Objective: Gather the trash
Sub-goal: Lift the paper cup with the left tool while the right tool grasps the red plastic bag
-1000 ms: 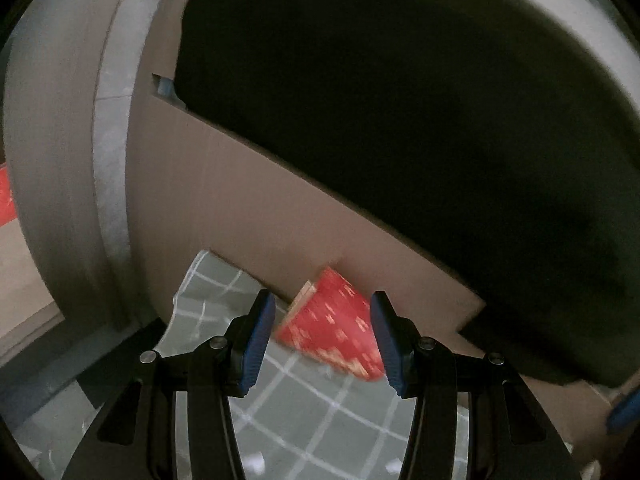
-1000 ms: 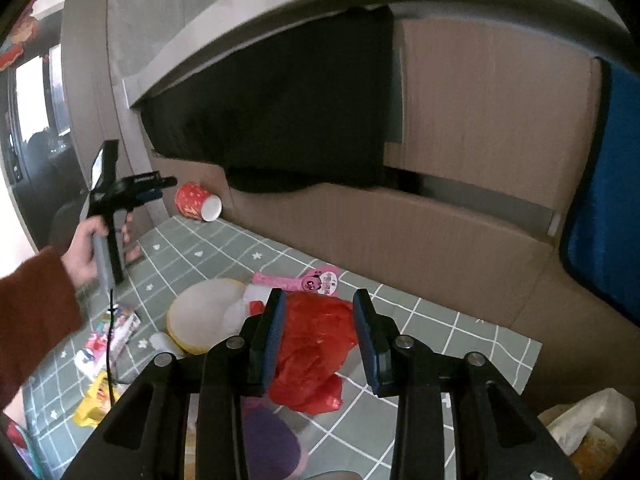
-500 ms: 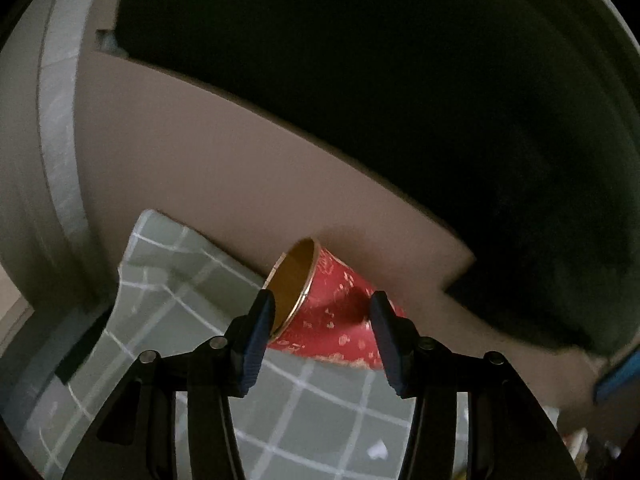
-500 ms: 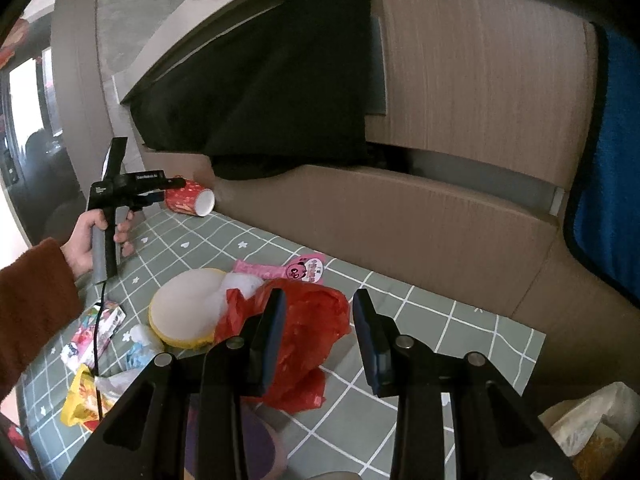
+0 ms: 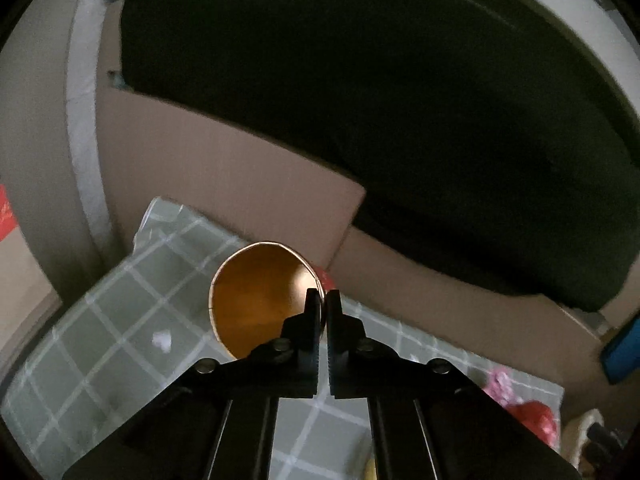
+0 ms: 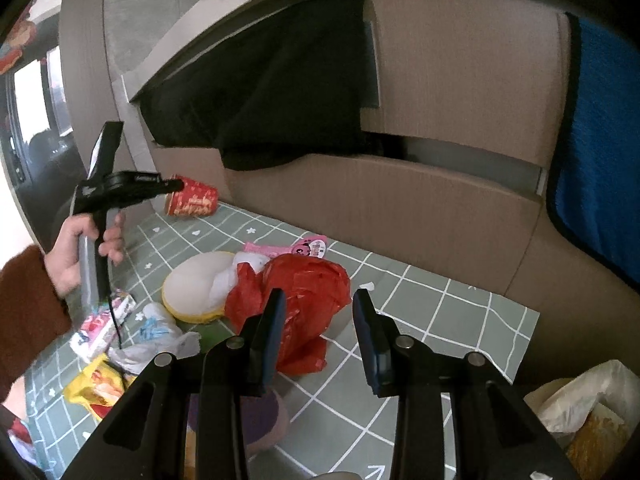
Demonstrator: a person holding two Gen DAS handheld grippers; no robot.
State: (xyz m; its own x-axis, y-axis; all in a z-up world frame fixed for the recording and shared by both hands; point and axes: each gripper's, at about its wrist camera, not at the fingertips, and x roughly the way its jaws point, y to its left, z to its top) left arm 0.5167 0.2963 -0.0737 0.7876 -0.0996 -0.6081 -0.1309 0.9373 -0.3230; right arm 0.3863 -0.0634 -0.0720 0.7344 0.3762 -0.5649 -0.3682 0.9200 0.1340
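The left gripper [image 5: 323, 300] has just clenched onto the rim of the red patterned paper cup [image 5: 256, 300]. The right gripper [image 6: 318, 312] hangs half open, empty, above the crumpled red plastic bag [image 6: 296, 284]. The cup's gold lettering is unreadable.

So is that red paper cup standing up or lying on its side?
On its side. The red cup lies on the checked mat, its mouth facing the left tongs, which are shut on its rim.

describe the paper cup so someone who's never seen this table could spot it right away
Find the grey-green checked tablecloth and follow it to its far left corner, by the brown panel. There the red paper cup lies on its side, its rim pinched by the left gripper. It is away from the trash pile and bears gold print.
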